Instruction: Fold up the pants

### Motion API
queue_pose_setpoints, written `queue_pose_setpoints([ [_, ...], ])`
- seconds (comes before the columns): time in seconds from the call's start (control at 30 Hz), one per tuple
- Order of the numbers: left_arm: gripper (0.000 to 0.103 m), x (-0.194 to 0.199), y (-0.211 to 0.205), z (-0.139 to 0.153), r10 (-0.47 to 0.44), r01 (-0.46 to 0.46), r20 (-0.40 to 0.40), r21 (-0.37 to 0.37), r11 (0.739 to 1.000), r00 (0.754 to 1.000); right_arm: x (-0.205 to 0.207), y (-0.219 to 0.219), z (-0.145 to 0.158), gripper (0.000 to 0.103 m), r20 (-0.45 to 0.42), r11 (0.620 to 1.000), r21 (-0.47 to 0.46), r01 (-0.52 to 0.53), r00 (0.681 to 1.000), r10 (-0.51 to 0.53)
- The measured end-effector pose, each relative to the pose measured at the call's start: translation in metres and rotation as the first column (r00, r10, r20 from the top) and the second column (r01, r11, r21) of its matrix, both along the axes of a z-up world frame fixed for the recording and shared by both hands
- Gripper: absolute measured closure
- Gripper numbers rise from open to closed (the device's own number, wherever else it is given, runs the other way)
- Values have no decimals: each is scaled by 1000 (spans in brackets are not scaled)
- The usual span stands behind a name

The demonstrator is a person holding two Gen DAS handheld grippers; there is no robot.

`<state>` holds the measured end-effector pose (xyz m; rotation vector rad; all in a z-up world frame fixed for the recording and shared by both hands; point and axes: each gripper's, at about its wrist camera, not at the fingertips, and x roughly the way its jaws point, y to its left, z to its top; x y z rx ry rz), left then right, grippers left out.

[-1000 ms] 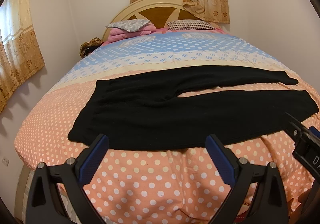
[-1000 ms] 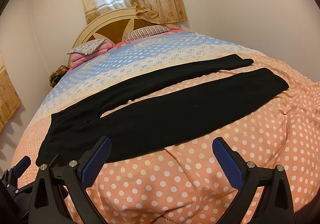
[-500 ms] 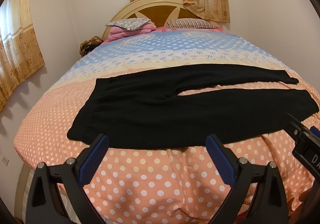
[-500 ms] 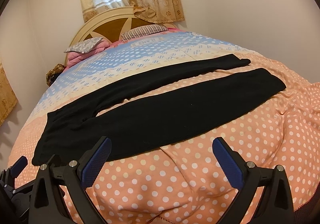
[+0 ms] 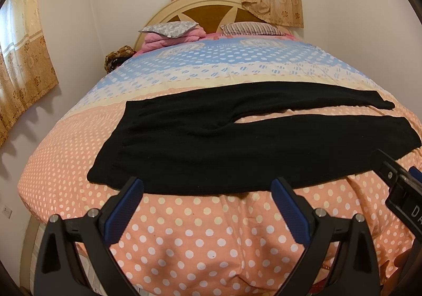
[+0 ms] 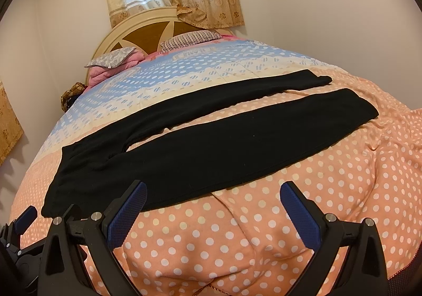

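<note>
Pants [image 5: 211,143] flat across bed [image 5: 200,238], legs parted, waistband at left. Left gripper [image 5: 207,190] and right gripper [image 6: 213,194]: jaws apart, empty, short of near hem. Risks: single-layer pinch drags fabric; quilt caught with hem; uneven lift skews fold.

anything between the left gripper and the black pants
Nothing but bare polka-dot quilt separates the open left gripper from the pants, seen in the left wrist view.
</note>
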<state>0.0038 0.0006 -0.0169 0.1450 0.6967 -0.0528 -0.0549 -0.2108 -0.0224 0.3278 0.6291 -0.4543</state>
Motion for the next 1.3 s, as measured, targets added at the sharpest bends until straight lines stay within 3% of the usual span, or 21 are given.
queue_pose_setpoints([
  [1.0,3,6,2,-7,6,-6,-26,2,1000,1000,5,0,-5,1,-17,1000,12,-4,1000,4],
  [1.3,3,41,36,-20,30,-30,-94,-5,1000,995,25,-9,-15,1,-50,1000,25,-13,999,15],
])
